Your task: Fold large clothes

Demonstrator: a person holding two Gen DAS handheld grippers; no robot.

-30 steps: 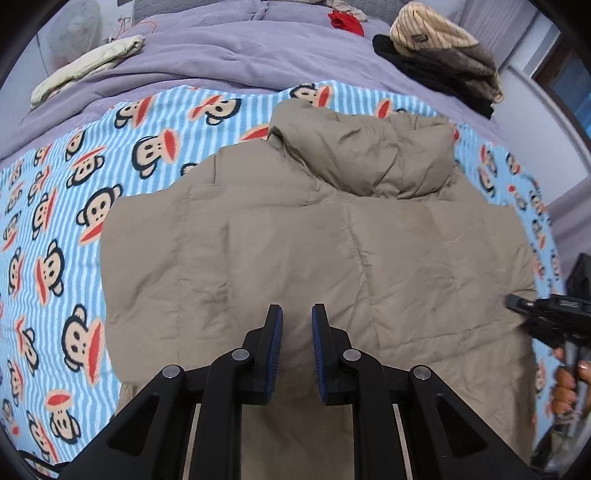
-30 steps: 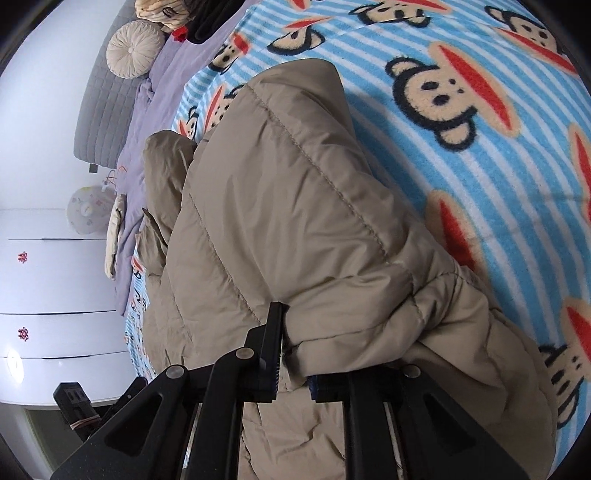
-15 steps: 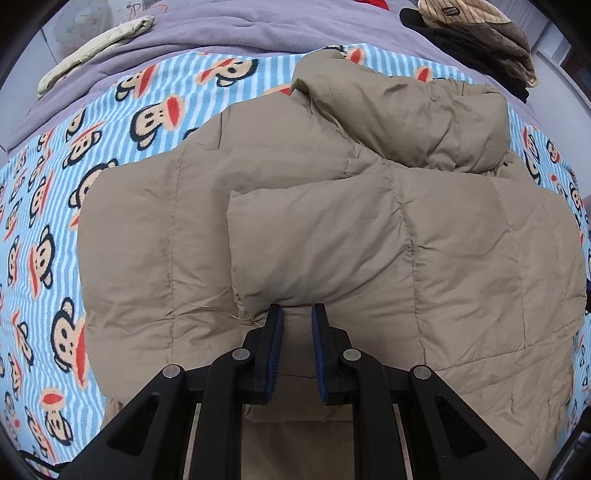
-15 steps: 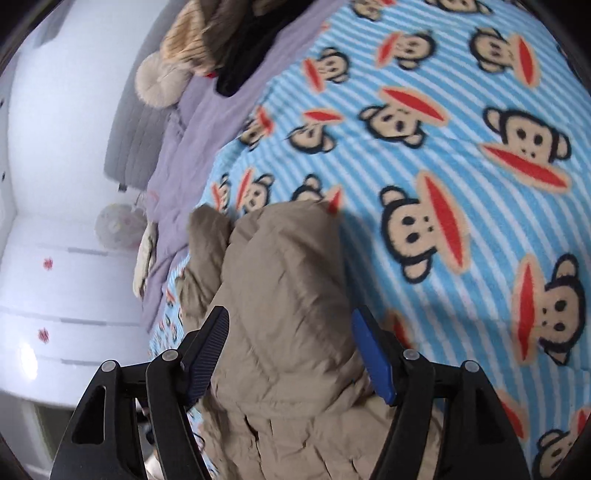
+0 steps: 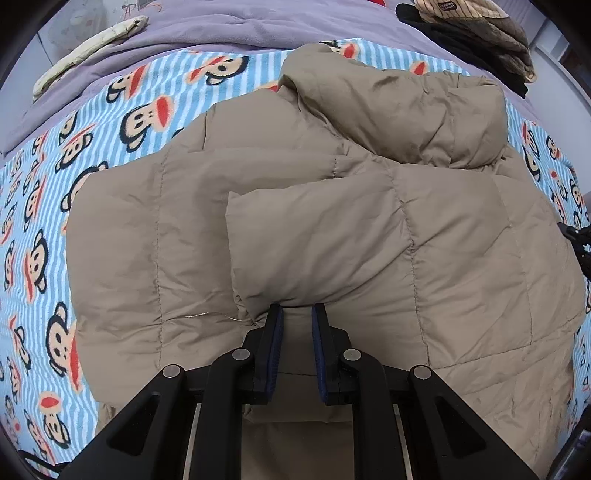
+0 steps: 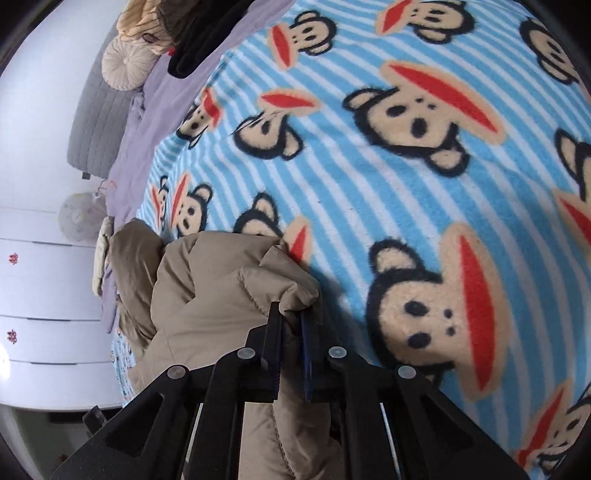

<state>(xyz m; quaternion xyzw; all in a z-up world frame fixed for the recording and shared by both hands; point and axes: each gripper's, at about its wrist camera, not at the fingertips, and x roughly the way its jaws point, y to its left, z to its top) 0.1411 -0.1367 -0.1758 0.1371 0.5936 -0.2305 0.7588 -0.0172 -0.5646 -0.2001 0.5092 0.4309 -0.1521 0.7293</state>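
Tan puffer jacket [image 5: 332, 236] lies on monkey-print blanket [image 5: 122, 122], one sleeve folded across it; left gripper [image 5: 297, 314] nearly closed, gripping nothing visible; right gripper [image 6: 291, 314], having just closed, pinches the jacket's edge.

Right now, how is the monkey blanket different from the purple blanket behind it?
The monkey blanket has blue and white stripes with cartoon monkey faces; the purple blanket is plain. The monkey blanket carries the tan puffer jacket; the purple blanket carries a stack of folded clothes and a cream bundle. Both look soft and lie spread over the bed.
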